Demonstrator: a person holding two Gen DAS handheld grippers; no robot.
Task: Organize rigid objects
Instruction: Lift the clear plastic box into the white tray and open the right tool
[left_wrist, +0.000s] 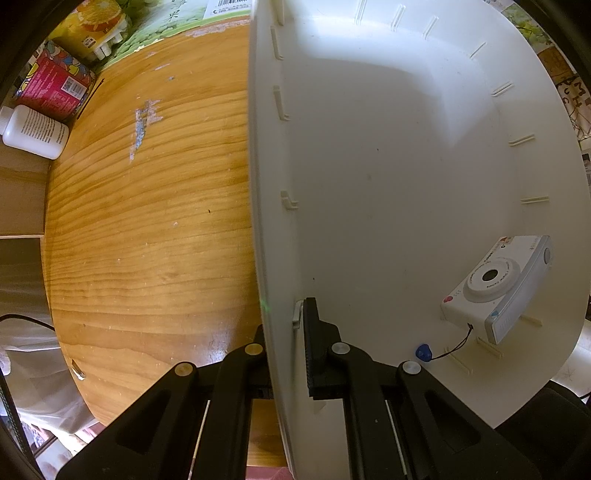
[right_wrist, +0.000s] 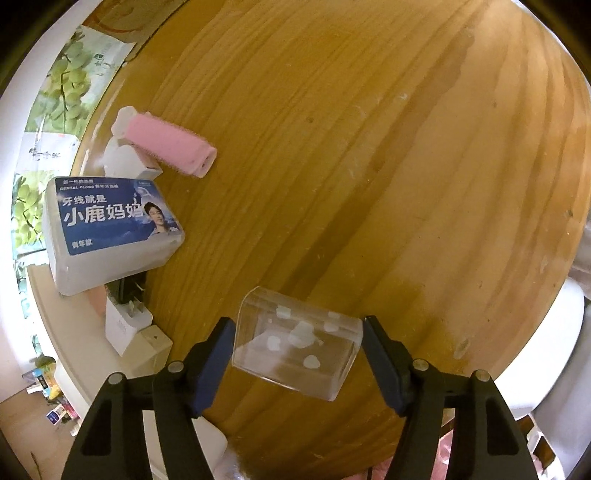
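Sorting barely begun: one item binned, several left.

The left gripper (left_wrist: 284, 332) fingers pinch the bin (left_wrist: 369, 166) wall; one camera (left_wrist: 498, 288) lies inside. The right gripper (right_wrist: 297, 343) fingers are spread around one clear block (right_wrist: 295, 347) on the bench (right_wrist: 369, 166), apparently not yet touching. One roller (right_wrist: 166, 146), one floss box (right_wrist: 107, 229) and some chargers (right_wrist: 125, 328) wait.

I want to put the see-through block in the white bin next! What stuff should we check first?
1. Right gripper straddles the clear block: ok.
2. Pads touching the block's sides: not ok, small gaps show, jaws open.
3. Left gripper clamped on the white bin wall: ok.
4. Free floor space in the bin beside the toy camera: ok.
5. Block clear of the dental floss box and pink roller: ok.
6. Distance from block to bin: cannot tell.
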